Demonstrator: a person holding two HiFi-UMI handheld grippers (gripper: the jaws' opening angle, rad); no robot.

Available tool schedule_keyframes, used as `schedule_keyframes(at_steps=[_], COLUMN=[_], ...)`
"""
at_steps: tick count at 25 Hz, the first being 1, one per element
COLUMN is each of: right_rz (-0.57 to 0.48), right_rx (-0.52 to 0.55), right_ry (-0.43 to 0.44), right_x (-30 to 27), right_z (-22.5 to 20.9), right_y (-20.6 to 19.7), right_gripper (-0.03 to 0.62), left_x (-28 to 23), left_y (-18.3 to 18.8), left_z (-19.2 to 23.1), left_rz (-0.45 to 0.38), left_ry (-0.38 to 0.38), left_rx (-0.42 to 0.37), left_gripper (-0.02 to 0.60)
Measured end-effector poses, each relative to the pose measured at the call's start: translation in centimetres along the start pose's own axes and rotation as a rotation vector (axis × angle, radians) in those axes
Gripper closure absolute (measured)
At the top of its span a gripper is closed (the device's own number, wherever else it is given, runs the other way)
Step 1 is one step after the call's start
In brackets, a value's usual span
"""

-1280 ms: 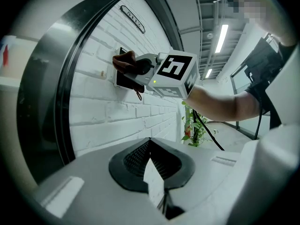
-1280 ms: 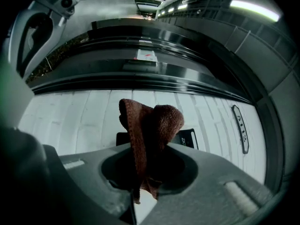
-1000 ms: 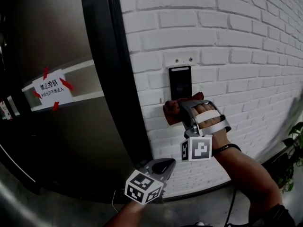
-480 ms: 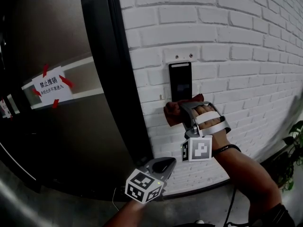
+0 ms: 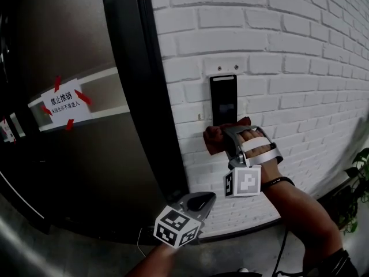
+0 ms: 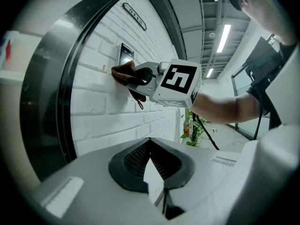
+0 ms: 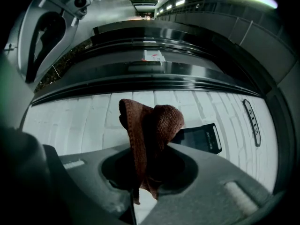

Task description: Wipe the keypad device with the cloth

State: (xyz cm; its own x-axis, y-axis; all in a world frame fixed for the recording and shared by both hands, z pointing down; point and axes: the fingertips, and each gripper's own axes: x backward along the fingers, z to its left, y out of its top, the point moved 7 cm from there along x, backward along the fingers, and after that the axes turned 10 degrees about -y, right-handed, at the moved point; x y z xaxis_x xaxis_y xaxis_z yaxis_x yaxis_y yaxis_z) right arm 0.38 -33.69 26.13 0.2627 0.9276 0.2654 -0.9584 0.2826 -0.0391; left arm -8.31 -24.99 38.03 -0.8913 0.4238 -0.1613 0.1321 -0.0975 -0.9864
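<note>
The keypad device (image 5: 223,98) is a black upright panel on the white brick wall (image 5: 288,51). My right gripper (image 5: 229,136) is shut on a reddish-brown cloth (image 5: 214,138), which presses against the wall at the keypad's lower edge. In the right gripper view the cloth (image 7: 151,125) bunches up out of the jaws and the keypad (image 7: 200,138) lies just behind it to the right. My left gripper (image 5: 198,201) hangs low, well below the keypad, shut and holding nothing. From the left gripper view (image 6: 152,175) I see the cloth (image 6: 123,72) against the keypad (image 6: 125,54).
A dark door frame (image 5: 144,91) runs down just left of the keypad. Beyond it a glass door carries a white paper notice (image 5: 63,104) held by red tape. A potted plant (image 5: 357,189) stands at the far right by the wall's foot.
The cloth has slid slightly down against the wall, baring a little more of the keypad's lower part. The left gripper has stayed low.
</note>
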Motion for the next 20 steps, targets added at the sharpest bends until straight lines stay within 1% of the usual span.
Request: schedule_keyframes(at_steps=[4,6,9,14,18,20], right_rz=[0.020,0.039,0.048,0.061,0.149,0.201], right_rx=[-0.038,-0.066,-0.166,-0.454,-0.716,-0.847], right_ry=[0.101,0.132,0.201,0.395,0.526,0.566], right_x=[0.2,0.6,2.2,7.6,12.4,14.8], right_z=[1.5,2.6,4.1,6.8,9.8,10.9], right_y=[-0.2,-0.6,-0.9,-0.2,0.0,0.0], right_gripper=[0.539,0.539,0.539,0.537,0.539,0.539], left_x=[0.3,0.7,1.6,3.4,4.4,4.9], left_y=[-0.2,-0.3,-0.9,-3.1,-5.2,-6.2], left_z=[-0.1,-0.1,0.2,0.1,-0.3,-0.8], left_rz=[0.003,0.004,0.015,0.042,0.068,0.079], left_ry=[-0.009,-0.014,-0.015,-0.034,-0.065,-0.081], left_rx=[0.001,0.000,0.007,0.023,0.028,0.031], left_gripper=[0.565,0.565,0.565,0.565,0.565,0.565])
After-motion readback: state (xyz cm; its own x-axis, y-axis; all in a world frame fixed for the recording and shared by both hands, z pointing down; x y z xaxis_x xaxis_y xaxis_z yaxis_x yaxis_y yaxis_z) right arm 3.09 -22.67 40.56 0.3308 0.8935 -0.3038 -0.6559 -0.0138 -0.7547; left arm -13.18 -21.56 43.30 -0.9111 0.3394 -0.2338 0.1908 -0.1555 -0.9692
